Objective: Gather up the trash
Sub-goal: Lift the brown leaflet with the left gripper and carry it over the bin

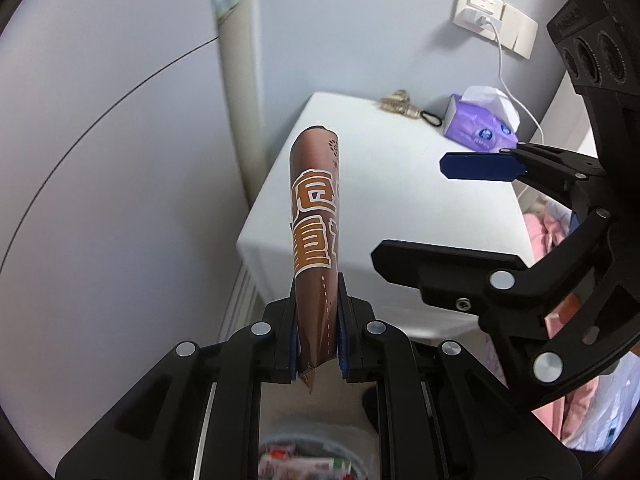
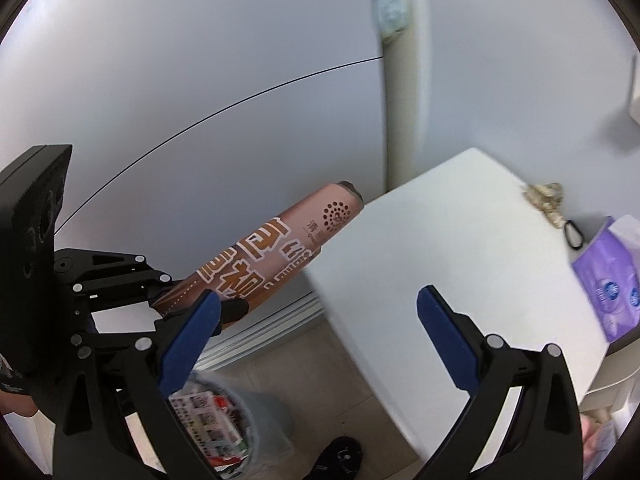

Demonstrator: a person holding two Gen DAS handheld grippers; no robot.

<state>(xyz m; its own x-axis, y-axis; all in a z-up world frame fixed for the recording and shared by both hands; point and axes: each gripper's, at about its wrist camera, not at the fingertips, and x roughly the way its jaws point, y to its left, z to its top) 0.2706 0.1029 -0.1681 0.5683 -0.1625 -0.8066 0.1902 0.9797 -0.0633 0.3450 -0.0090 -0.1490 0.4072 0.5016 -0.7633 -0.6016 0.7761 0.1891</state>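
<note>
My left gripper (image 1: 318, 332) is shut on a brown wrapper (image 1: 316, 216) with orange lettering, which sticks up between the fingers. The wrapper also shows in the right wrist view (image 2: 276, 256), held by the left gripper (image 2: 188, 300) at the left. My right gripper (image 2: 320, 320) is open and empty; it appears in the left wrist view (image 1: 440, 216) at the right, beside the wrapper. A trash bin (image 2: 224, 420) with packaging inside stands on the floor below both grippers; its top shows in the left wrist view (image 1: 312, 460).
A white bedside table (image 1: 380, 184) stands by the wall, bearing a purple tissue pack (image 1: 480, 124), a small beige object (image 1: 398, 104) and a black ring (image 1: 431, 117). A charger cable hangs from a wall socket (image 1: 480, 12). Pink bedding (image 1: 548, 228) lies right. A black slipper (image 2: 340, 456) lies on the floor.
</note>
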